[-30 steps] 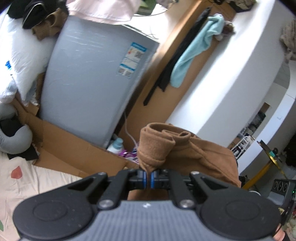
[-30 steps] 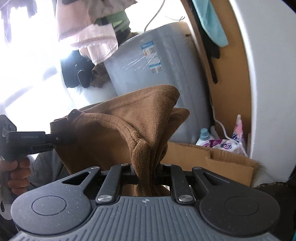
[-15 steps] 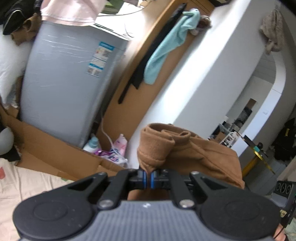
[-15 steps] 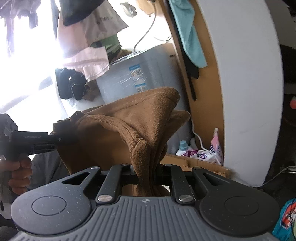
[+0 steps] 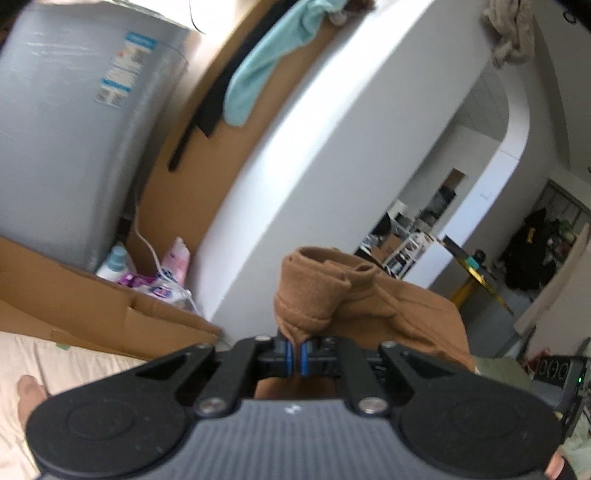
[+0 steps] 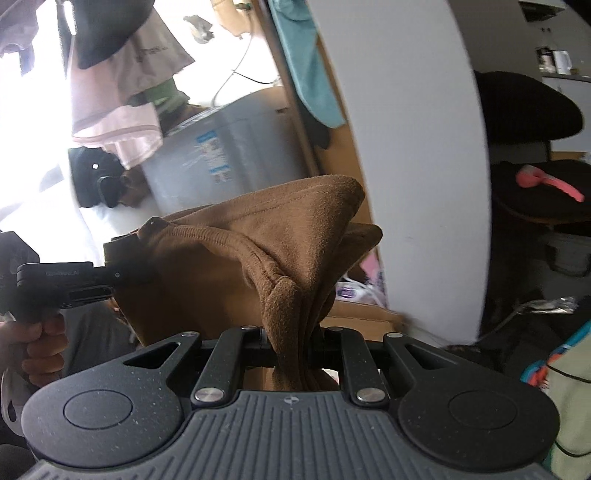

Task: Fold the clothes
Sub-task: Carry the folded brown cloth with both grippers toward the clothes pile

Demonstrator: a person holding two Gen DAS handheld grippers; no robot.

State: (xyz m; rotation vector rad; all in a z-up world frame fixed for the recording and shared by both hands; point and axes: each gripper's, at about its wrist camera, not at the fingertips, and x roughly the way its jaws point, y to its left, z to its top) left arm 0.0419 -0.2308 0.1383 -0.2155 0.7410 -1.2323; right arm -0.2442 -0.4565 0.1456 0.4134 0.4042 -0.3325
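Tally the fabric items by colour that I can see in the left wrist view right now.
Brown fleece garment, clamped in the left gripper: 1
Turquoise towel hanging over the wooden board: 1
Black strap-like cloth hanging beside it: 1
Beige knitted cloth on the white wall top: 1
Total: 4

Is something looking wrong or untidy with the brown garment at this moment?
Nothing is damaged. The brown garment hangs bunched between the left gripper and right gripper, each with its jaws clamped on a crumpled wad, so it is not spread flat.

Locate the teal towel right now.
The teal towel hangs near the top of the left wrist view, over the brown board between the grey appliance and the white wall.
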